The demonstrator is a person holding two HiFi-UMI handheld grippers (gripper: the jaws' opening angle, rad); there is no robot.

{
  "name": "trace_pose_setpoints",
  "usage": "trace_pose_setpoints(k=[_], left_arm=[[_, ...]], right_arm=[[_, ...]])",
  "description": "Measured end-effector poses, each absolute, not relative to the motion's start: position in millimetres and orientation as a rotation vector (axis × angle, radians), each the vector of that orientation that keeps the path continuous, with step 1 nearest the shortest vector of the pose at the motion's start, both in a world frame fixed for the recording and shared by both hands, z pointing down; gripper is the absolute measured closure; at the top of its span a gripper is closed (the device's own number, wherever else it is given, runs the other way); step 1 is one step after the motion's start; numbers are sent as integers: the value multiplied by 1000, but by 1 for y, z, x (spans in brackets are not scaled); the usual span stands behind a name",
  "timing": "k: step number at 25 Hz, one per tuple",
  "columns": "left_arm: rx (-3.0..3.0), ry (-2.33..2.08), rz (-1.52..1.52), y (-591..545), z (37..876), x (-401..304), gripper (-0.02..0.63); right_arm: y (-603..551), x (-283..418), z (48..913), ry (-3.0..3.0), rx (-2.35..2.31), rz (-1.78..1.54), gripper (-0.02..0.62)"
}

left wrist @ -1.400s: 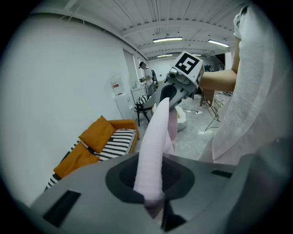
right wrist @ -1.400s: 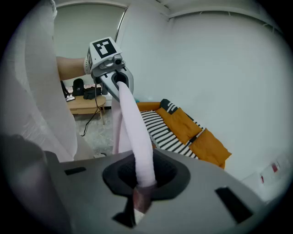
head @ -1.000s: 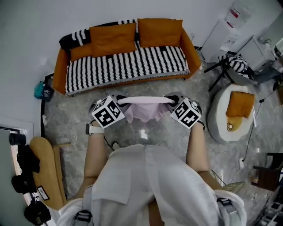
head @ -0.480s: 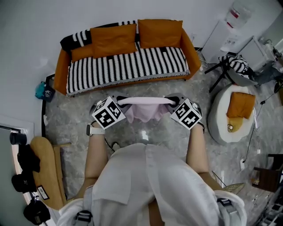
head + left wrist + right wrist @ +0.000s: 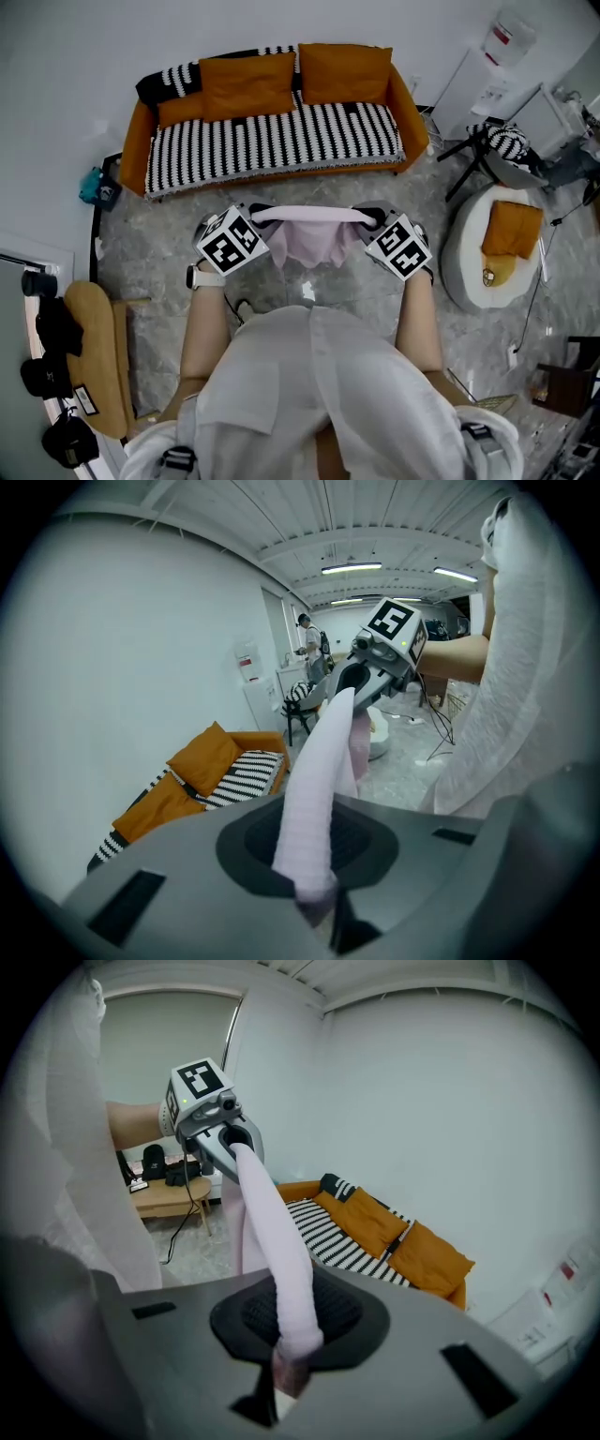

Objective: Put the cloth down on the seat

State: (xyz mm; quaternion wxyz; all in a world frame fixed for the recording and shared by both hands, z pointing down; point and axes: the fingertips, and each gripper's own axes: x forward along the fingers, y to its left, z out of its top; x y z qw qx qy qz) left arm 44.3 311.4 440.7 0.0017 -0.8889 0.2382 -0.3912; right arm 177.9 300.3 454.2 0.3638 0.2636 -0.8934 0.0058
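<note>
Cloth (image 5: 305, 234), pale pink, hangs stretched between the two grippers in front of the person, over the grey marbled floor (image 5: 150, 248) and short of the sofa (image 5: 131, 155). Its top edge runs as a taut, rolled band from one gripper to the other, and the rest sags below in soft folds. The left gripper (image 5: 255, 212) has its jaws clenched on one end of that band (in the left gripper view the fabric rises out of the pinch and runs off to the other tool). The right gripper (image 5: 367, 214) is clamped on the opposite end in the same way. Both tools point down at a slant, their marker cubes (image 5: 230, 240) facing up toward the head camera. The seat (image 5: 272, 141), covered in a black-and-white striped throw, lies beyond the cloth and well apart from it. Two orange cushions (image 5: 248, 82) lean against the backrest. To the right stands a round white chair (image 5: 464, 267), and at the left edge a low wooden table (image 5: 94, 347).
</note>
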Motion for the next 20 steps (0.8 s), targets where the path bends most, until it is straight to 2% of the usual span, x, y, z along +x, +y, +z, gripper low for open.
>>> trace_pose_setpoints(k=[11,20], left_arm=[[-2804,1251,-772,296,398,60,555],[-2771,1469,-628,292,384,66,555]], right_arm=[[286,194,414,-2568,1097,235,558],[277,203,394,-2678,1252,414,558]])
